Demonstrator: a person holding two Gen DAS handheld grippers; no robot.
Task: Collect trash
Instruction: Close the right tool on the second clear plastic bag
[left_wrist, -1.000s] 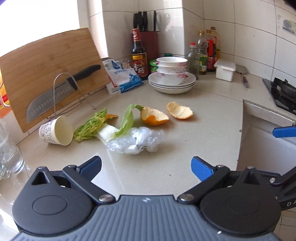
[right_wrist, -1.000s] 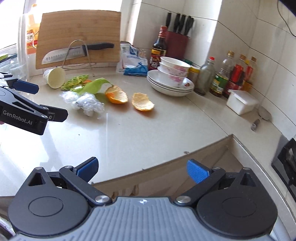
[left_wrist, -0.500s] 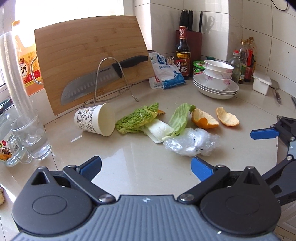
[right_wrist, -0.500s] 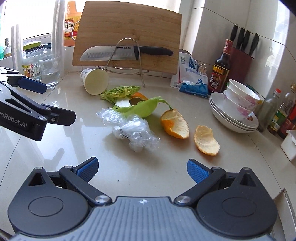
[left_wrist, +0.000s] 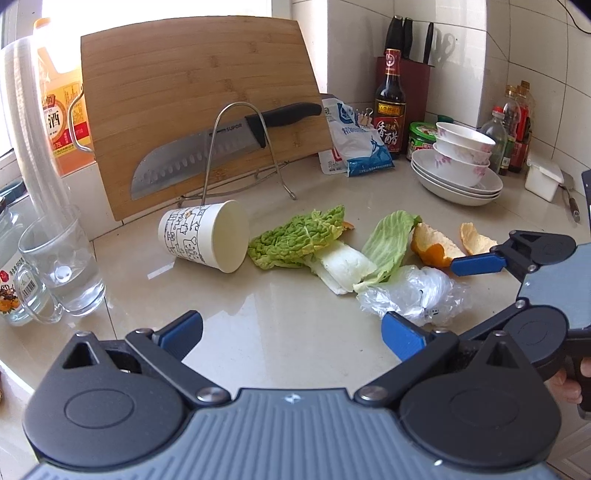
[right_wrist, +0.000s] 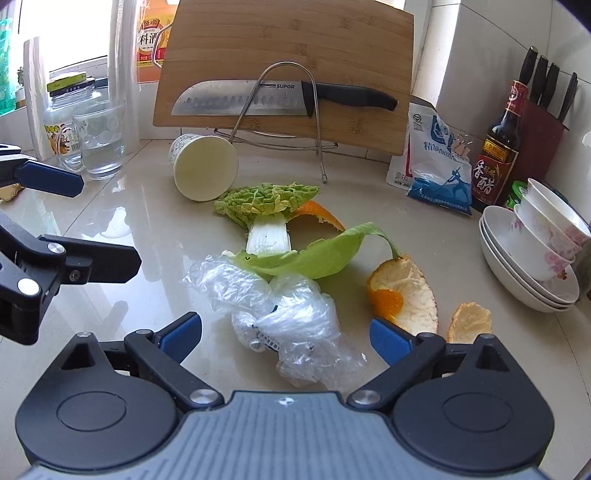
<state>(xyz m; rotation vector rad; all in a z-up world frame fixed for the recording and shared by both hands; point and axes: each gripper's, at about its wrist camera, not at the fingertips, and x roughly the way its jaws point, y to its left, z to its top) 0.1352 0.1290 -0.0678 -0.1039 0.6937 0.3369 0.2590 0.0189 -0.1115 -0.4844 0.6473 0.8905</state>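
Trash lies on the counter: a tipped paper cup (left_wrist: 205, 236) (right_wrist: 204, 167), a crinkled cabbage leaf (left_wrist: 299, 236) (right_wrist: 266, 201), a smooth green leaf (left_wrist: 391, 236) (right_wrist: 314, 254), crumpled clear plastic (left_wrist: 410, 291) (right_wrist: 280, 314), and orange peels (left_wrist: 430, 247) (right_wrist: 402, 291). My left gripper (left_wrist: 291, 330) is open and empty, short of the cup and leaves. My right gripper (right_wrist: 286, 332) is open, its blue fingertips on either side of the near end of the plastic. It also shows at the right of the left wrist view (left_wrist: 476, 264).
A bamboo cutting board (left_wrist: 199, 103) with a knife (left_wrist: 221, 147) leans on a wire rack behind the trash. Glasses (left_wrist: 62, 262) stand at the left. Stacked bowls and plates (left_wrist: 461, 166), a salt bag (left_wrist: 354, 144), vinegar bottle (left_wrist: 389, 107) and condiments stand at the back right.
Both grippers have moved in towards the trash pile and turned left. The right gripper has come down around the plastic. Both stay open.
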